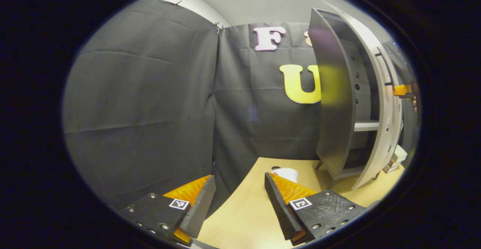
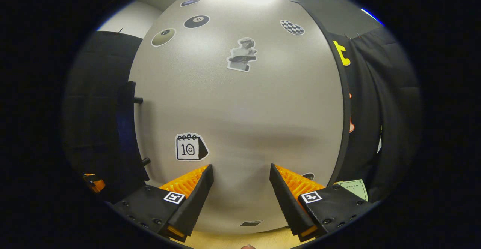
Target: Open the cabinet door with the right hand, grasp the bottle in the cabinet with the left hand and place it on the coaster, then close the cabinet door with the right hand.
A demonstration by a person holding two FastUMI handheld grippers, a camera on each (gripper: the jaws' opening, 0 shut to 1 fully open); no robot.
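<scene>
Spread wide with nothing between them, the right gripper (image 2: 240,196) faces the sticker-covered cabinet door (image 2: 240,102), close up. To close it well, I would push flat and steadily on the panel's free side. Left gripper (image 1: 240,200) jaws hang released over the tabletop (image 1: 248,211); the white bottle (image 1: 287,174) peeks just beyond its right finger. Cabinet (image 1: 351,102) shelves look bare.

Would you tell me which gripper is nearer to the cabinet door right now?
Right. The right gripper faces the cabinet door close up, fingers open. The left gripper sits back over the table, well short of the cabinet.
</scene>
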